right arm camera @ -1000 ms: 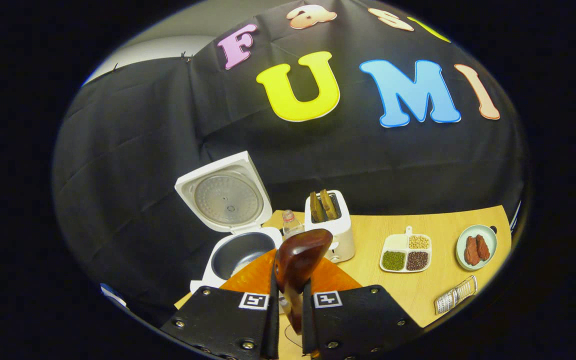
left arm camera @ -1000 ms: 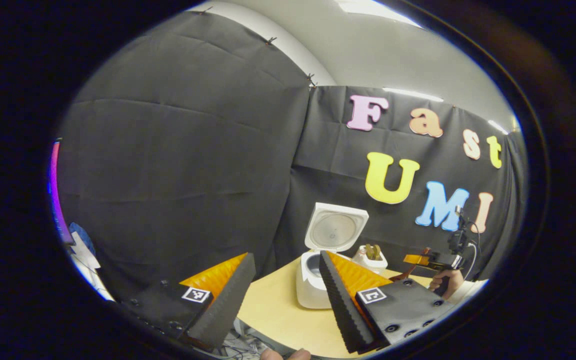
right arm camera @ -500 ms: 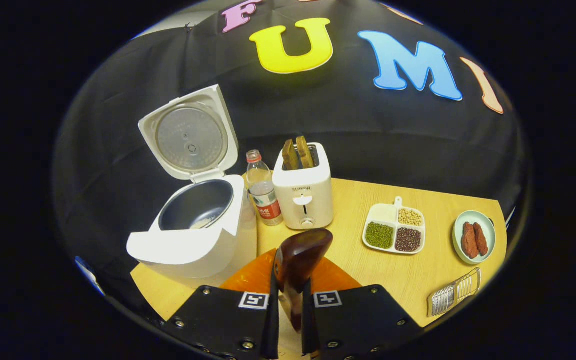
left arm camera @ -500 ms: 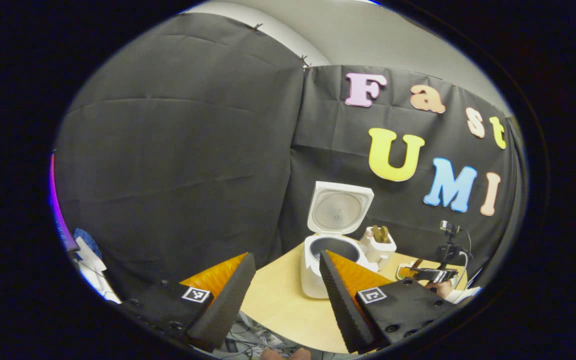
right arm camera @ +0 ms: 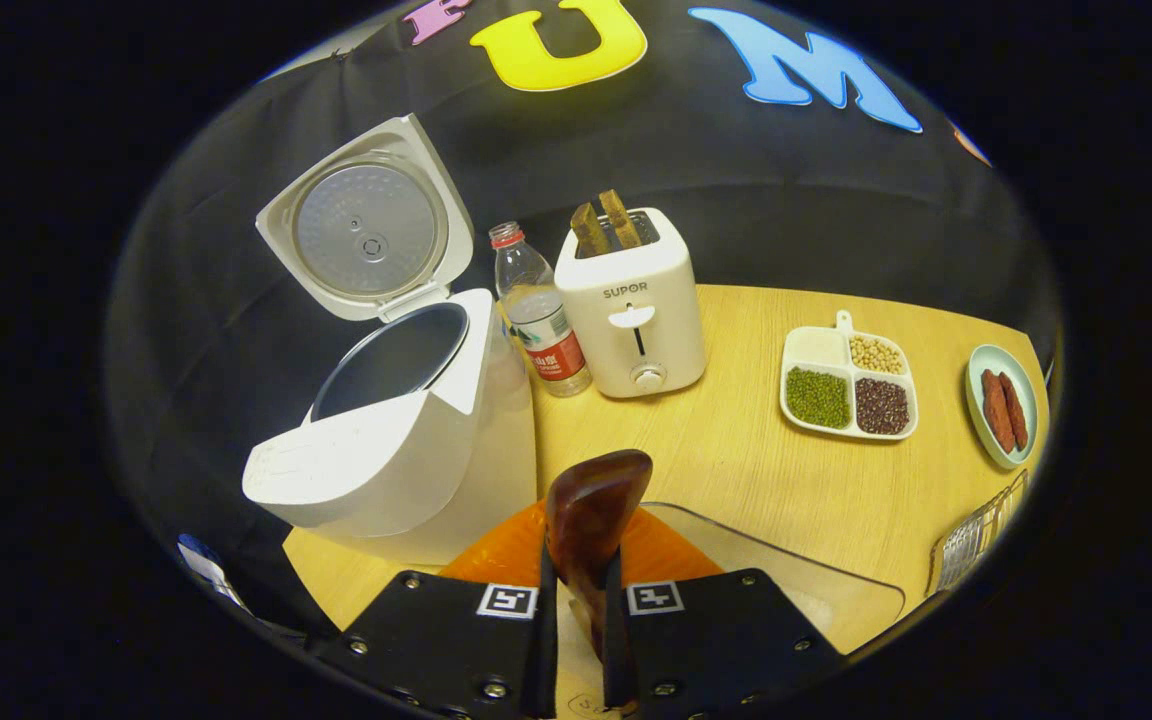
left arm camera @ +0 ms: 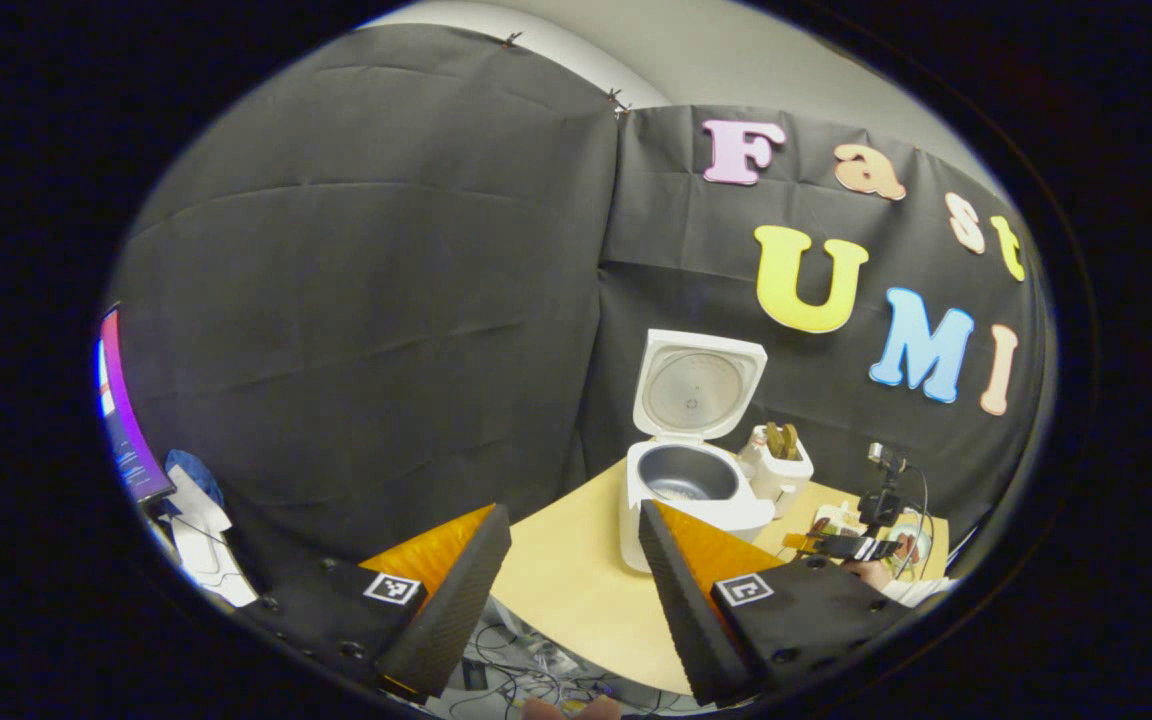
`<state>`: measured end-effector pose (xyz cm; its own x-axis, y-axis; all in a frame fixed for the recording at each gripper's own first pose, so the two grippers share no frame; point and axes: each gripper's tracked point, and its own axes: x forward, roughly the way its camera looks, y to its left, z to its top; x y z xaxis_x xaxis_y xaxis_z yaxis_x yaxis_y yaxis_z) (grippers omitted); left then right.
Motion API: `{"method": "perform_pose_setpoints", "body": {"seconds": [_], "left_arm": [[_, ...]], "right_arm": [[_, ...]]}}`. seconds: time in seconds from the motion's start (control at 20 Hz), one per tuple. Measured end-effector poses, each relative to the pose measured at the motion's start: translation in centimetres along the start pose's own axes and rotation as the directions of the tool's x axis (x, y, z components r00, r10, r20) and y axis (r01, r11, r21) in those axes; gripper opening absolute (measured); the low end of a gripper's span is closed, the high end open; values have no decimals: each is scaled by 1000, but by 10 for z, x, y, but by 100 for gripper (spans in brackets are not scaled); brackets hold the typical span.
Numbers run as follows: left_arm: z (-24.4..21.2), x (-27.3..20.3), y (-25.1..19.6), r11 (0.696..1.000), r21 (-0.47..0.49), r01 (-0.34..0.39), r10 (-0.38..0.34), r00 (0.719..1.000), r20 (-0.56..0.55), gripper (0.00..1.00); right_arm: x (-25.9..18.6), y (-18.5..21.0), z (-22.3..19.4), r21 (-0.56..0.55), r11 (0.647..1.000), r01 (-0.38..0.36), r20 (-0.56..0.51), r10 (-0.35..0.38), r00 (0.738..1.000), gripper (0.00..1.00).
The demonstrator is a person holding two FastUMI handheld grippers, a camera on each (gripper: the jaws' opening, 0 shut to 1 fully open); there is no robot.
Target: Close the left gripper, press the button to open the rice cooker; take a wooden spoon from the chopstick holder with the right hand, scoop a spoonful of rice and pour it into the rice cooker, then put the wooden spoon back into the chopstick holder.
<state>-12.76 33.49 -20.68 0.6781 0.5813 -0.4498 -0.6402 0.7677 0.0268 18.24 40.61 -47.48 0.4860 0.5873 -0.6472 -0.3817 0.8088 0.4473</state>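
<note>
Right tool (right arm camera: 576, 640) grips the spoon (right arm camera: 588, 520) above the tabletop (right arm camera: 736, 460), beside the cooker (right arm camera: 406, 440) (lid up); left tool (left arm camera: 571, 590) gapes, holding nothing.

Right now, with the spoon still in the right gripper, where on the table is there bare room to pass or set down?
Free wood lies between the toaster and the divided dish, running forward to the clear container. In the left gripper view, bare table fronts the rice cooker. Crowded: the bottle squeezed between cooker and toaster, and the right edge with the plate and rack.
</note>
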Motion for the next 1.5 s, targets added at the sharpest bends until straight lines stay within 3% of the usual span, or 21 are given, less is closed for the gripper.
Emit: {"method": "perform_pose_setpoints", "body": {"seconds": [0.2, 0.3, 0.4, 0.55, 0.65, 0.75, 0.9, 1.1, 1.2, 1.35, 1.5], "left_arm": [[8, -5, -13, 1000, 21, 18, -19, 999, 28, 86], [15, -8, -17, 999, 32, 24, -25, 999, 43, 86], [24, -14, -20, 998, 55, 21, -24, 998, 56, 85], [33, -17, -24, 997, 74, 28, -33, 997, 63, 86], [39, -16, -31, 996, 82, 40, -46, 996, 71, 97], [44, -14, -36, 995, 87, 52, -59, 995, 75, 97], [47, -14, -44, 994, 83, 73, -80, 994, 79, 96], [48, -12, -55, 992, 86, 94, -101, 991, 85, 89], [47, -12, -57, 992, 79, 101, -108, 990, 88, 86], [51, -13, -56, 992, 75, 102, -109, 990, 95, 86], [51, -15, -50, 993, 72, 91, -98, 990, 103, 92]], "right_arm": [[-10, 4, -8, 210, 976, -63, -26, 70, 997, 18], [-8, -5, -8, 354, 932, -83, -24, 98, 995, 18], [-11, -13, -8, 486, 865, -124, -21, 153, 988, 18], [-21, -28, -2, 594, 786, -172, 31, 192, 981, 18], [-29, -34, -2, 606, 775, -177, 50, 186, 981, 18], [-37, -42, 4, 615, 766, -185, 72, 178, 981, 18], [-58, -51, 27, 672, 703, -234, 137, 193, 972, 18], [-87, -52, 59, 680, 673, -291, 196, 216, 957, 18], [-99, -48, 75, 698, 638, -324, 222, 238, 946, 18], [-115, -41, 101, 724, 583, -368, 262, 261, 929, 18], [-129, -17, 137, 708, 564, -425, 312, 290, 905, 18]]}}
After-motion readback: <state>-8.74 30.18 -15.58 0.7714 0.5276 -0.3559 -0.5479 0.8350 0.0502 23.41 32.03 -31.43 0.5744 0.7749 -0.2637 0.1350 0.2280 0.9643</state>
